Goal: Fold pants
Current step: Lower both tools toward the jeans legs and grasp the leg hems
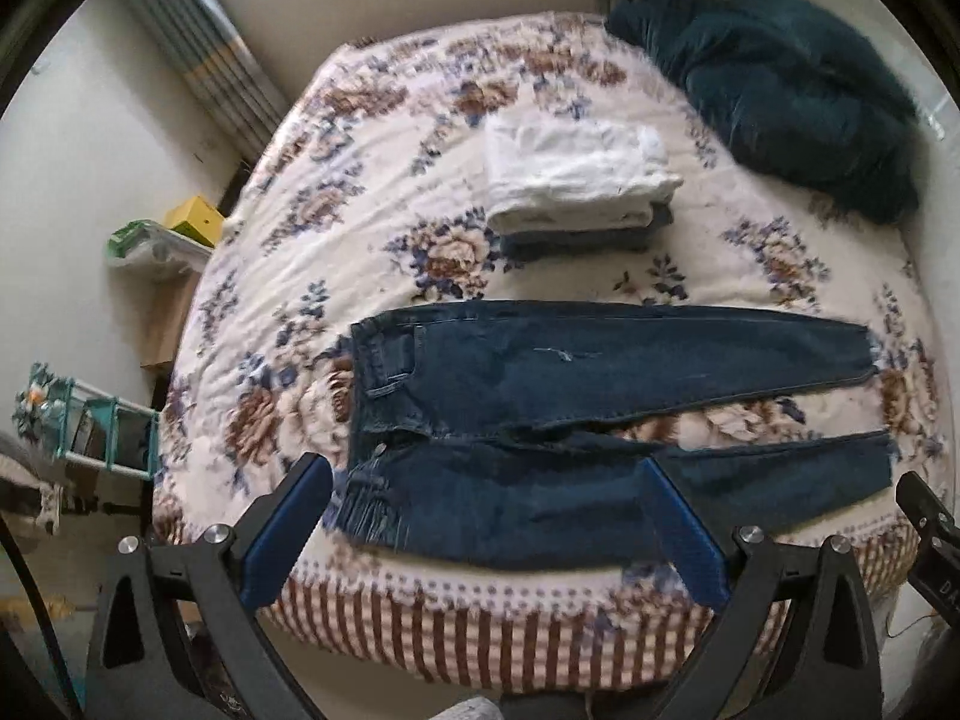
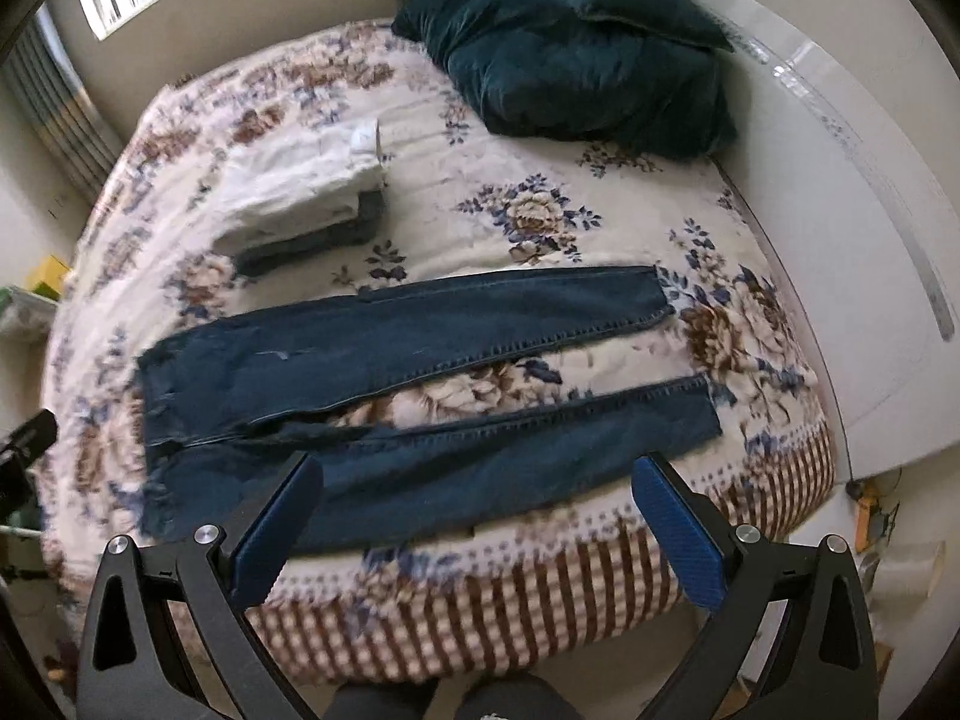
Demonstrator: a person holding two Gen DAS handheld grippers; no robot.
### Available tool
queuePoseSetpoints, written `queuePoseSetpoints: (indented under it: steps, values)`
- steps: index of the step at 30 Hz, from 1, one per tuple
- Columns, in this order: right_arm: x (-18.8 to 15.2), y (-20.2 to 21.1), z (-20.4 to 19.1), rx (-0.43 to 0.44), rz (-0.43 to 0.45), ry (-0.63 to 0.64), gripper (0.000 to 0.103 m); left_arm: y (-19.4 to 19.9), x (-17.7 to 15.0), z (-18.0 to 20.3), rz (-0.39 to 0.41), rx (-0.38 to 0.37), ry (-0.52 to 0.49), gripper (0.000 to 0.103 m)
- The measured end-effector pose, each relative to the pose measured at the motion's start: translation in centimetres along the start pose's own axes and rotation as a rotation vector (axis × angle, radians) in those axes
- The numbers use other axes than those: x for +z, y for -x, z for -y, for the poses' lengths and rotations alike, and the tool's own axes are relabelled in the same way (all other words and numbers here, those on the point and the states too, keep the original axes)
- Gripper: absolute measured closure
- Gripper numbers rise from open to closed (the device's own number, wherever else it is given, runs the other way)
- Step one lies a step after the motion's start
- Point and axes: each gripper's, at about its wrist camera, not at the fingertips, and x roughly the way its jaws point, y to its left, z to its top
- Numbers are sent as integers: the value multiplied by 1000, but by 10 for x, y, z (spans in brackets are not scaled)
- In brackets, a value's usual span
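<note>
Left gripper [image 1: 483,474]: hovering above the near edge of the bed [image 1: 372,192], jaws spread wide, gripping nothing, blue pads [image 1: 288,531] framing the waist end of the jeans [image 1: 600,408].

Right gripper [image 2: 477,474]: hovering likewise with jaws spread wide and empty, pads [image 2: 678,534] framing the near leg around mid-length.

Jeans: lying flat and unfolded across the near part of the bed, waistband toward the left, both legs running to the right and parting slightly, with bedspread showing between them.

Folded stack [image 1: 576,192]: sitting farther back, well apart from the jeans, white garment on top of grey.

Dark teal pillows [image 2: 576,54]: resting at the far right corner beside the white headboard [image 2: 870,240].
</note>
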Motion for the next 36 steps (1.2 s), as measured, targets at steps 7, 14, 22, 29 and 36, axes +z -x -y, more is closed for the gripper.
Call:
queuePoseSetpoints:
  steps: [7,14,22,29,36]
  values:
    - [60,-139,-36,0,-92,120,0,-125,56,29,-71,42,-43,0]
    - [117,-279,-68,7,-237,363,0,-240,104,65,-134,51,-89,0]
    - [152,-415,-118,86,-390,707,2,-333,129,92,-199,106,-110,0]
    - [151,-478,-142,167,-520,919,64,-370,128,102,-238,94,-52,0]
    - [154,-484,-114,257,-436,765,96,-383,120,109,-257,111,-55,0]
